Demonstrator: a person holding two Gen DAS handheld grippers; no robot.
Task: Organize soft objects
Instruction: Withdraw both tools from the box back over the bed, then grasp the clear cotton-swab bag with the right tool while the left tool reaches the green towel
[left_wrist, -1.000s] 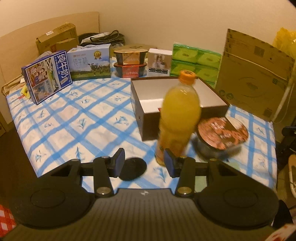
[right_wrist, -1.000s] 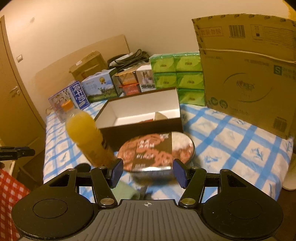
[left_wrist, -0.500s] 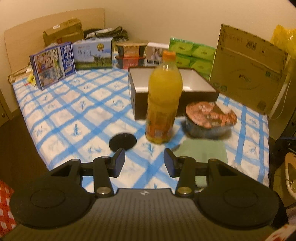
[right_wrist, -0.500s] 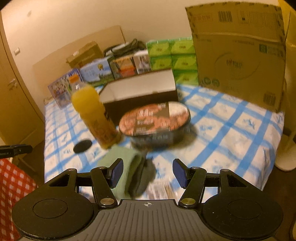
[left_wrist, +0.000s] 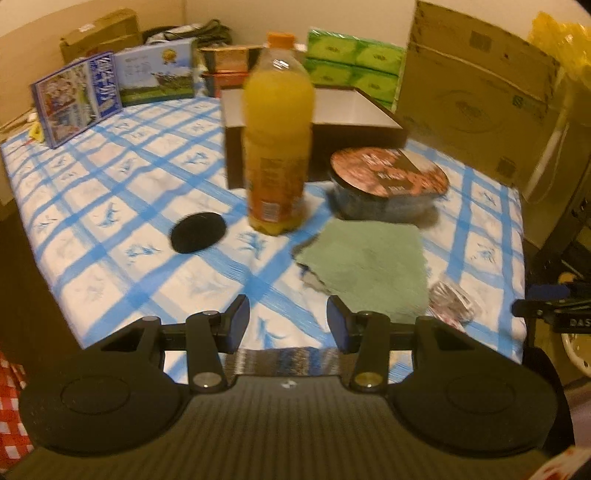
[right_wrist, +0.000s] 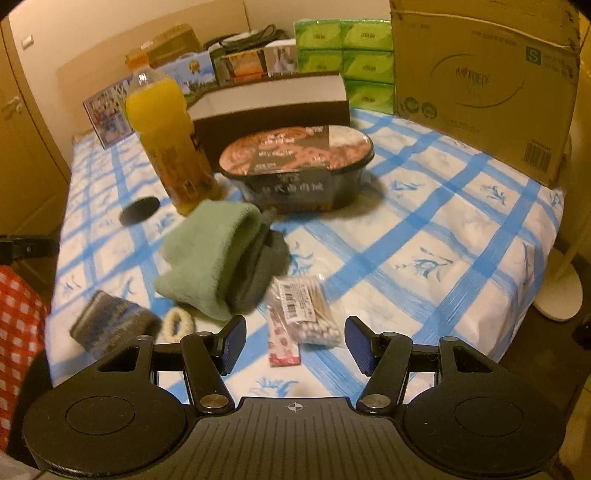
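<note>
Only the right wrist view shows the hair tie; both grippers' jaws are released, empty.

Both views soft w/ motion blur. Print on the orange juice bottle label and the noodle bowl lid unreadable. Dark box: bottle covers its front middle, inside not visible. Grey cloth mostly tucked under the green towel; in left view only a sliver shows. Striped knit piece half hidden behind the left claw body. Pink packet partly under the cotton swab bag. Back-row boxes too blurred to read.
</note>
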